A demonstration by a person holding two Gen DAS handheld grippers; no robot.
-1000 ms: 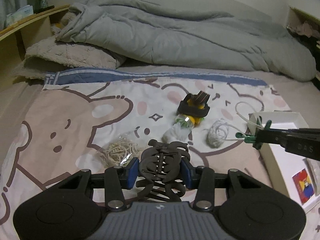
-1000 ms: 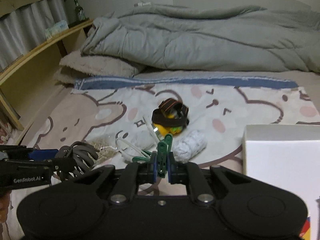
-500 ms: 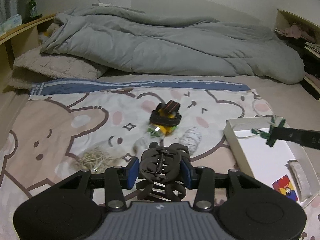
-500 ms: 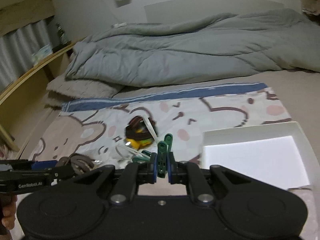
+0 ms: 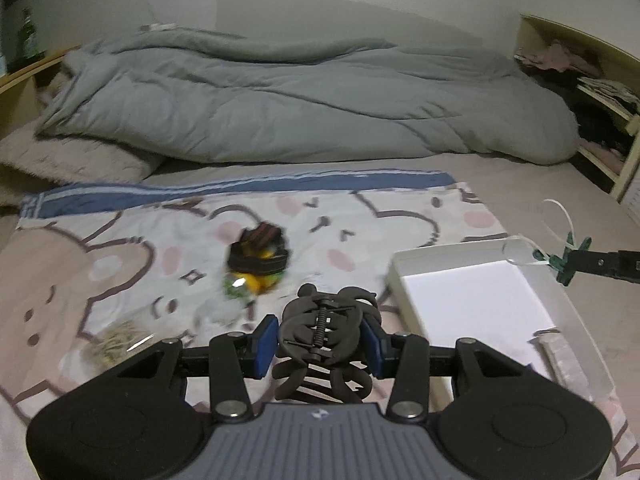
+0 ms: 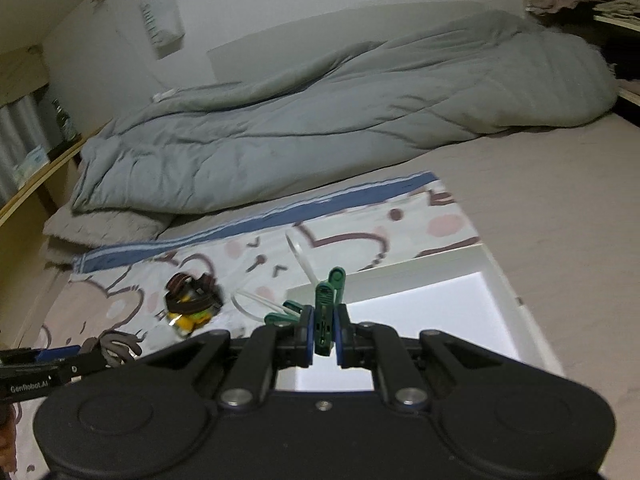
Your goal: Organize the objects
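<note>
Both your hands have swung toward the white box (image 5: 472, 304): left gripper (image 5: 320, 340) clamped on the hair claw (image 5: 326, 332), right gripper (image 6: 323, 330) on the green clothespin (image 6: 326, 312), ready for dropping in.

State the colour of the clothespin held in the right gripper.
Green. The clothespin, clamped in the right gripper, shows best in the right wrist view.

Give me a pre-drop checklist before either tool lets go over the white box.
1. Left tool shut on the dark brown plastic claw hair clip: ok.
2. Right tool shut on the green plastic clothes peg: ok.
3. White cable ties hanging with the peg: ok.
4. Right tool above the open white rectangular box: ok.
5. Left tool above the box: not ok, beside it.
6. Bare box floor: ok.
</note>
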